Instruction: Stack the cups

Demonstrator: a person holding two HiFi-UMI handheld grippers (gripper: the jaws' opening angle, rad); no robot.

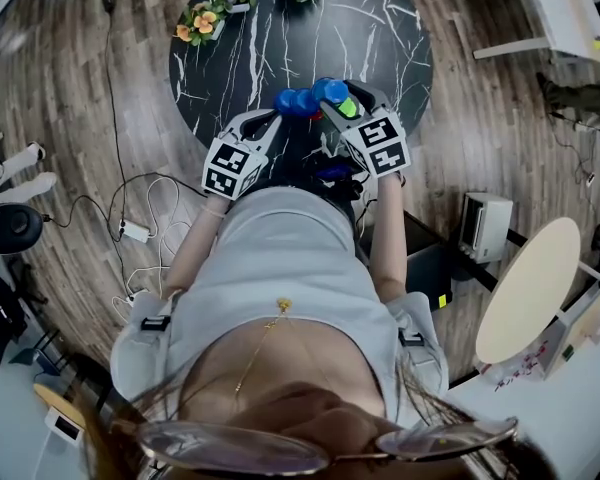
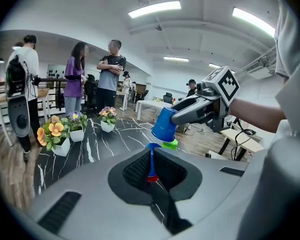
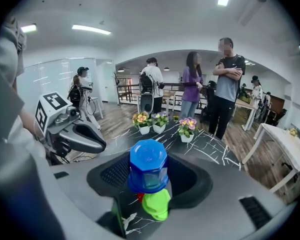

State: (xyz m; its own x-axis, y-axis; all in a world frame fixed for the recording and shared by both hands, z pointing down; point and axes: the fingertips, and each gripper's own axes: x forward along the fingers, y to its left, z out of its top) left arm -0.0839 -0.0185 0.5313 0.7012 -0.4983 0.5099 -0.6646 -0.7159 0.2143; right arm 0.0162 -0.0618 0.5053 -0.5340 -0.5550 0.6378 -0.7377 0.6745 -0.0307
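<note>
We hold the blue cup [image 3: 147, 166] upside down in the right gripper [image 2: 174, 118], whose jaws are spread wide and press on the cup's sides. It is in the air above the near edge of the table [image 1: 280, 38], with the green cup [image 3: 156, 204] just under it. The left gripper [image 3: 97, 143] is pinched almost flat on the thin wall of a second blue cup [image 2: 151, 156], with a bit of red [image 2: 151, 178] showing at its foot. We cannot tell whether the green cup stands on the table or rides on something else. The blue cup sits tilted, so if we lower it like this, we judge its rim would catch the green cup and tip it. That close to the near edge, the green cup could roll off. A pinch on one thin wall may also let the second blue cup swing, and the grippers are near enough to knock each other.
</note>
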